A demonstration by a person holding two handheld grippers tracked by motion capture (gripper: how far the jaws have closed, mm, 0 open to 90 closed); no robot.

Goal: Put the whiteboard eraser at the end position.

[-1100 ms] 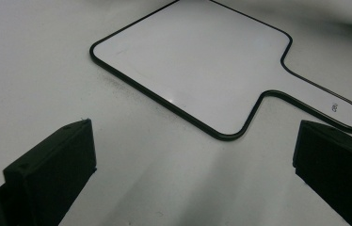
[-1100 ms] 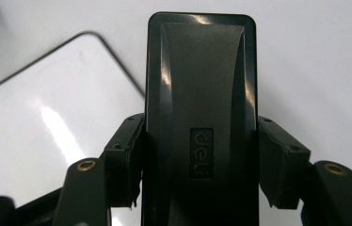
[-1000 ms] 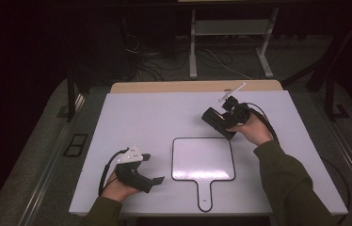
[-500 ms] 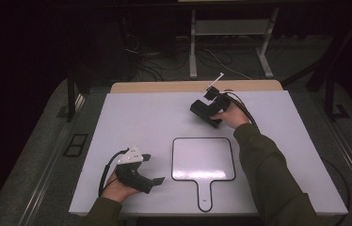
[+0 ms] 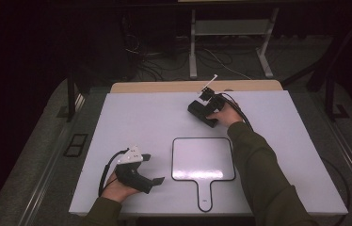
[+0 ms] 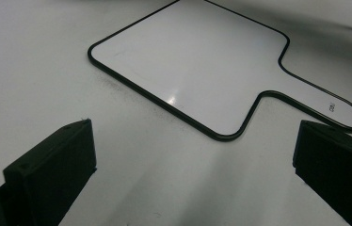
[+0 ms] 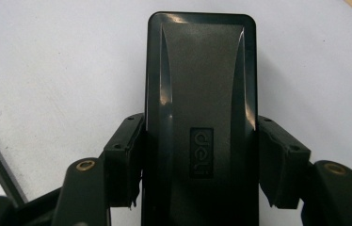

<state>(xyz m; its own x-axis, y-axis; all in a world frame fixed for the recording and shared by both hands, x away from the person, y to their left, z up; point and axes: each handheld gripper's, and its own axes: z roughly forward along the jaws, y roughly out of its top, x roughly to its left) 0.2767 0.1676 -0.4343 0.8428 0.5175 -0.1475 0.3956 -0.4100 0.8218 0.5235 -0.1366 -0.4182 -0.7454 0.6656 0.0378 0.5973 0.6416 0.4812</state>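
A black rectangular plastic whiteboard eraser (image 7: 201, 122) with a smooth moulded top and an embossed brand mark is clamped across its width by the right gripper (image 5: 201, 109), whose jaws are closed hard against its two long sides. In the high view the eraser (image 5: 199, 112) is seen at about one o'clock on the white table (image 5: 141, 117), well apart from the far edge and beyond the board.

A flat white paddle-shaped whiteboard with a thin black rim and a short handle (image 5: 204, 159) lies near the six o'clock edge of the table; its handle is turned toward six o'clock. In the left gripper view the board (image 6: 197, 61) is seen ahead, untouched and unmarked.

The left gripper (image 5: 154, 168) is rested at about seven o'clock, just beside the board, with its jaws spread wide and nothing between them.

The eraser is judged to be light and rigid, and its glossy shell may prove somewhat slippery; the hold across the narrow sides, near the middle of its length, appears sound, since the felt underside is thereby left free. The board is judged thin, stiff and liable to slide on the smooth table, so its handle or rim would best be steadied.
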